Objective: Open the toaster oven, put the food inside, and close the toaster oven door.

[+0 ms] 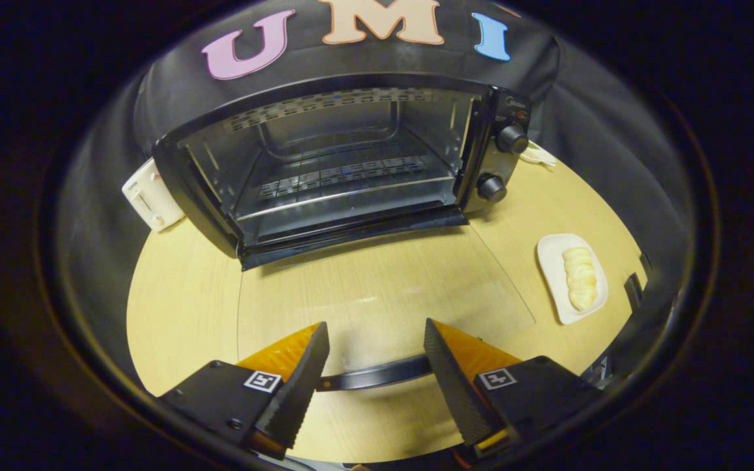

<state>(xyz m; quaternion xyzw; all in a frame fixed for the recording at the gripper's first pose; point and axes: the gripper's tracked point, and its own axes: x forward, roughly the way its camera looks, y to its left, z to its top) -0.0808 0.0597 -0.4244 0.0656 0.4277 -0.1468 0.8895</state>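
My gripper [377, 366] stands wide open with nothing held; the black bar handle [377, 374] of the lowered glass door [364, 288] lies between my fingers, neither of them pressing on it. So the black toaster oven [344, 163] ahead of me is open, its wire rack bare. Next I judge I must swing right and forward to the pale, ridged, bread-like food [580, 278], which lies on a white rounded plate [550, 258] ahead and to my right, and grasp it gently.
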